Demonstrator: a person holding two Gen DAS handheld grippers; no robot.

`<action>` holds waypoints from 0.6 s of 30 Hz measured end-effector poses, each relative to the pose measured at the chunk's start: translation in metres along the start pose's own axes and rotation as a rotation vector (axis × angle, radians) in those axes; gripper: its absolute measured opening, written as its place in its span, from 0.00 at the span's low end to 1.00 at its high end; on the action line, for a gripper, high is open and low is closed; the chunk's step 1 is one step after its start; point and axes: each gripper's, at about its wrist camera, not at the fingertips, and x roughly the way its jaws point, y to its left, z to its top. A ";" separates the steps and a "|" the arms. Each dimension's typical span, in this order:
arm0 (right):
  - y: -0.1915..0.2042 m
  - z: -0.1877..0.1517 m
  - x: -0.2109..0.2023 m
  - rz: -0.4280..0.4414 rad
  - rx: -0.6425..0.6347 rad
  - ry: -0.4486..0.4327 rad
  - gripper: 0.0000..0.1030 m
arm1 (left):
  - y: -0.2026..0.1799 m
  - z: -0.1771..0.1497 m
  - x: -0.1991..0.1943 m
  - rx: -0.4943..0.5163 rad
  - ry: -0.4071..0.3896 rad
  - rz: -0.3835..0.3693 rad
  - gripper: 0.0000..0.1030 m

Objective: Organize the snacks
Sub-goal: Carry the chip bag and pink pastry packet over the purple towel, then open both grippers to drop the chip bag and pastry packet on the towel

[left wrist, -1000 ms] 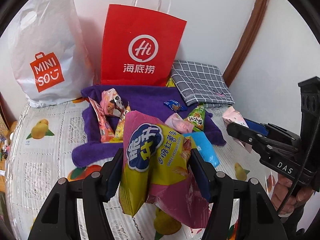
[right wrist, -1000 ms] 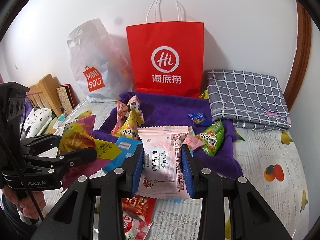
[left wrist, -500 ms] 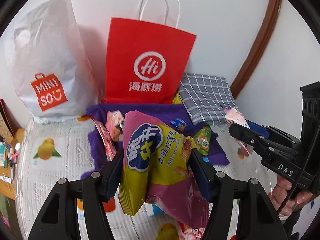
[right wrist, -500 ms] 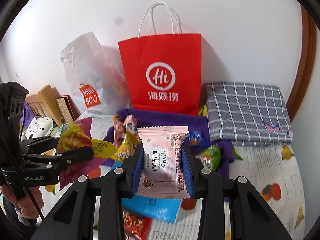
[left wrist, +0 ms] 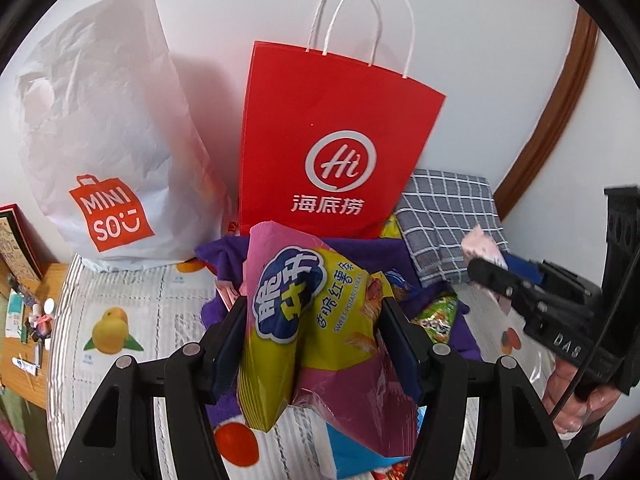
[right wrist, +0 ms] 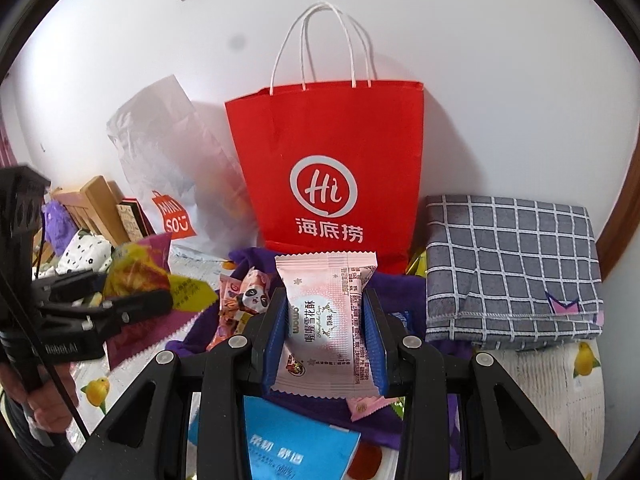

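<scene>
My left gripper point(left wrist: 312, 320) is shut on a yellow and pink sweet potato chip bag point(left wrist: 304, 320), held above the table in front of the red paper bag point(left wrist: 336, 152). My right gripper point(right wrist: 326, 316) is shut on a pale pink snack packet point(right wrist: 326, 320), also lifted toward the red paper bag point(right wrist: 328, 168). Each gripper shows in the other's view: the right gripper point(left wrist: 486, 270) at the right edge, the left gripper point(right wrist: 158, 294) at the left with its chip bag point(right wrist: 152, 276). Several small snacks point(right wrist: 244, 300) lie on a purple towel point(right wrist: 396, 288) below.
A white Miniso plastic bag point(left wrist: 104, 140) stands left of the red bag against the wall. A folded grey checked cloth point(right wrist: 512, 264) lies at the right. A blue packet point(right wrist: 296, 444) sits near the front. The table has a fruit-print cover point(left wrist: 120, 320); a wooden shelf point(left wrist: 24, 300) with clutter is at the left.
Both grippers have risen and moved closer to the red paper bag, each keeping its snack. The bags now look larger and the towel lies lower in both views.
</scene>
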 end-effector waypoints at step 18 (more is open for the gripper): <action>-0.020 -0.039 0.105 0.097 0.028 0.299 0.35 | 0.026 0.003 0.049 -0.038 0.080 0.013 0.60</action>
